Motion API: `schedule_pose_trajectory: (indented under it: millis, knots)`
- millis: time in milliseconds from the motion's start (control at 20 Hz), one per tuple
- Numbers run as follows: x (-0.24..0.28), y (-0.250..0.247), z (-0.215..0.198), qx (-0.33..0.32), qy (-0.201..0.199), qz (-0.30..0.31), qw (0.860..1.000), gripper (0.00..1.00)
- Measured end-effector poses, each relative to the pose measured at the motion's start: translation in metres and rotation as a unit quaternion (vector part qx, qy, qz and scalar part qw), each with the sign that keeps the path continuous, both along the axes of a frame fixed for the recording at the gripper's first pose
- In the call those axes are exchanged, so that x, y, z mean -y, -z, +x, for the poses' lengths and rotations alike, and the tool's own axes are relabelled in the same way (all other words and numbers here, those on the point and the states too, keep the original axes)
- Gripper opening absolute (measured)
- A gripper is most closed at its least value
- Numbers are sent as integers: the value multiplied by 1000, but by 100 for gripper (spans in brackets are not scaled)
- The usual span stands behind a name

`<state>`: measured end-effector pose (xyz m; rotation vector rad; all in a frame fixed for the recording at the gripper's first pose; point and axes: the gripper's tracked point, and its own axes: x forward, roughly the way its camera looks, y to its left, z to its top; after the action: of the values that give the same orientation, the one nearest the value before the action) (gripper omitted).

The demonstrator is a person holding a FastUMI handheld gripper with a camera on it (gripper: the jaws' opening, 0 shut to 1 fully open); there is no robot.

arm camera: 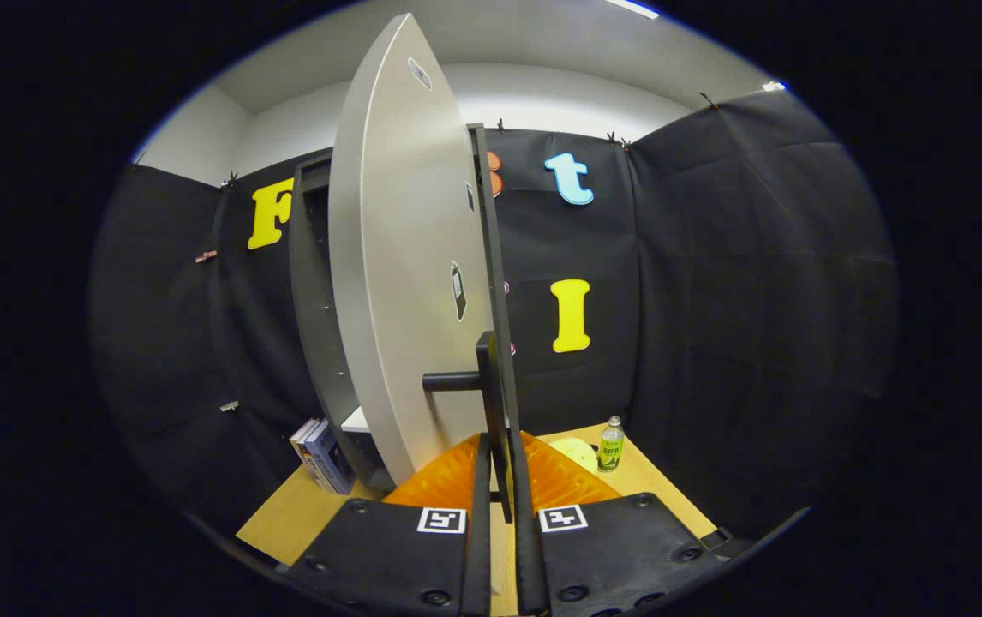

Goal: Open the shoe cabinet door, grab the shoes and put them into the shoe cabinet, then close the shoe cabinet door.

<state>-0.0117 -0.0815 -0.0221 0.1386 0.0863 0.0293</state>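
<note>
The gripper (501,480) points level at the edge of the shoe cabinet door (405,283), its fingers drawn narrow around the door's dark handle (484,377), seemingly pinching it. The door stands swung open, edge-on, with the cabinet body (315,300) behind it to the left. Beyond the fingers on the wooden floor (285,514) stand books (324,454) and a bottle (610,444).

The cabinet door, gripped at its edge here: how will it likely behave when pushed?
The cabinet door looks like a stiff flat panel, so it should swing, not flex. The gripper pinches its thin edge below the handle; smooth faces may let it slip.
</note>
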Motion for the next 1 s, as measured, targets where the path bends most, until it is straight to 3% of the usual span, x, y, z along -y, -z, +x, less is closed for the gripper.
schedule_pose_trajectory:
  millis: [600,800,1000]
  knots:
    - [50,-2,-4,10,16,-4,1000,16]
    - [48,-13,-8,28,13,13,999,16]
    - [45,-12,-24,30,19,-11,999,17]
